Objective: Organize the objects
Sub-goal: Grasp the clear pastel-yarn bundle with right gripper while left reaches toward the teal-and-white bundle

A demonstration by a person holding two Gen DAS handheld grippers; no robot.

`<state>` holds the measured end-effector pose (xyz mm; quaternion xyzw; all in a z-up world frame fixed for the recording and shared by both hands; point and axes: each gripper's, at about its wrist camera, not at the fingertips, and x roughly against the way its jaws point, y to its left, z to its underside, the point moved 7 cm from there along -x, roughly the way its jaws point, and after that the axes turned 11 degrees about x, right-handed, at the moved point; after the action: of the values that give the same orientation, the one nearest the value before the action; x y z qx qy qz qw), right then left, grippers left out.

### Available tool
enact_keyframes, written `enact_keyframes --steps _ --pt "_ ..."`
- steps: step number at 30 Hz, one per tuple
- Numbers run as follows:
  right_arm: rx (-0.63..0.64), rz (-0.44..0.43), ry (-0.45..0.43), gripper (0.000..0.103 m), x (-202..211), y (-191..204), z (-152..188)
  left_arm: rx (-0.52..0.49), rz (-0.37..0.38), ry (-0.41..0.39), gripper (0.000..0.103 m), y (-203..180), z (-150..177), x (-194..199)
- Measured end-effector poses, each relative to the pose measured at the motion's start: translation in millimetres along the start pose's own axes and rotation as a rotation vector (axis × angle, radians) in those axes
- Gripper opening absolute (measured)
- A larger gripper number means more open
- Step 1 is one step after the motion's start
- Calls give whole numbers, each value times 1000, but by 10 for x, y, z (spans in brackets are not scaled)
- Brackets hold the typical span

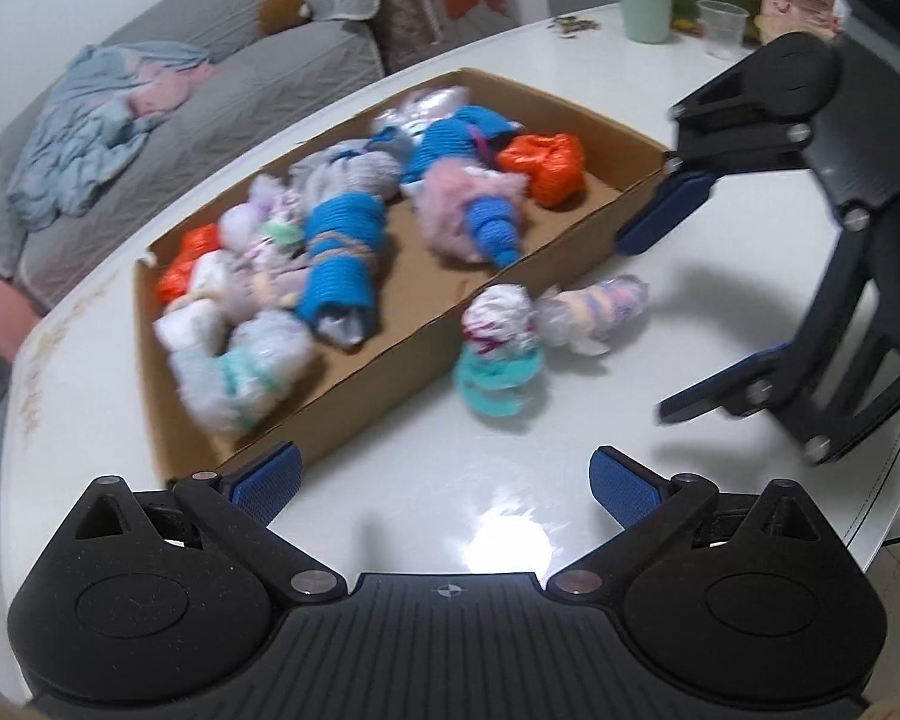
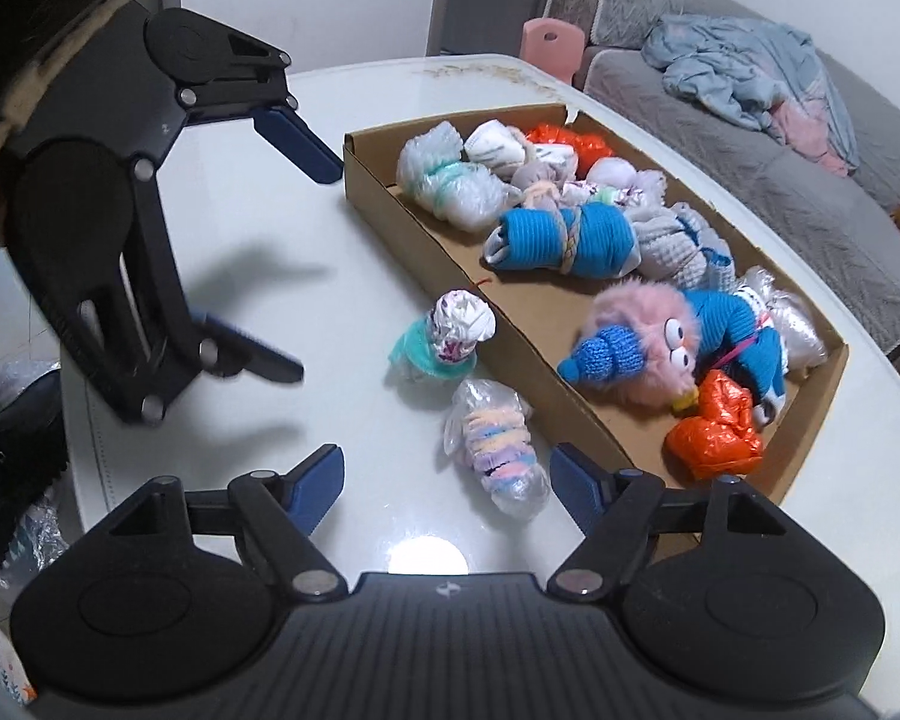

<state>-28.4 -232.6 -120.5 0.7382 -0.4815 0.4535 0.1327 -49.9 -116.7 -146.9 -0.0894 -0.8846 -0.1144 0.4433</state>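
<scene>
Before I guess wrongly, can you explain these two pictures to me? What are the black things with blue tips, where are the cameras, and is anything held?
The black things are two hand-held grippers, clamps a person carries. Each has a camera looking along its fingers. One picture is from the left hand-held gripper, the other from the right hand-held gripper; each also sees the other. Both are open and hold nothing. On the white table stands a cardboard box of bundled items. Beside it lie a teal bundle and a pastel bundle in plastic.
</scene>
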Motion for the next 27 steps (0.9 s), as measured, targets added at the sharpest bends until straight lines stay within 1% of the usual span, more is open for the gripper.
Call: enact_keyframes --steps 4,8,10,11,13,16,18,20,23,27 --pt "23 2 -13 69 -87 -14 11 6 28 -11 102 -50 -29 -97" --pt "21 -6 -17 58 -175 -81 28 37 38 -10 102 0 -66 -139" --pt "12 -23 -21 56 -213 -104 28 58 41 -11 102 42 -62 -150" --pt "15 -31 -14 53 -236 -106 35 68 51 -8 102 55 -55 -160" --pt "22 -38 0 52 -278 -101 60 83 66 -7 102 65 -39 -199" --pt "9 -63 -6 47 -263 -97 75 79 88 -4 101 32 -17 -282" --pt "7 -90 -9 38 -238 -74 96 78 114 -12 101 -9 -14 -336" --pt "7 -103 -9 36 -216 -64 118 87 147 -24 101 -60 -24 -397" --pt "1 -123 -5 27 -173 -72 167 86 183 -32 99 -149 -39 -491" --pt "-4 -129 16 27 -82 -123 305 70 235 -68 100 -261 -73 -550"
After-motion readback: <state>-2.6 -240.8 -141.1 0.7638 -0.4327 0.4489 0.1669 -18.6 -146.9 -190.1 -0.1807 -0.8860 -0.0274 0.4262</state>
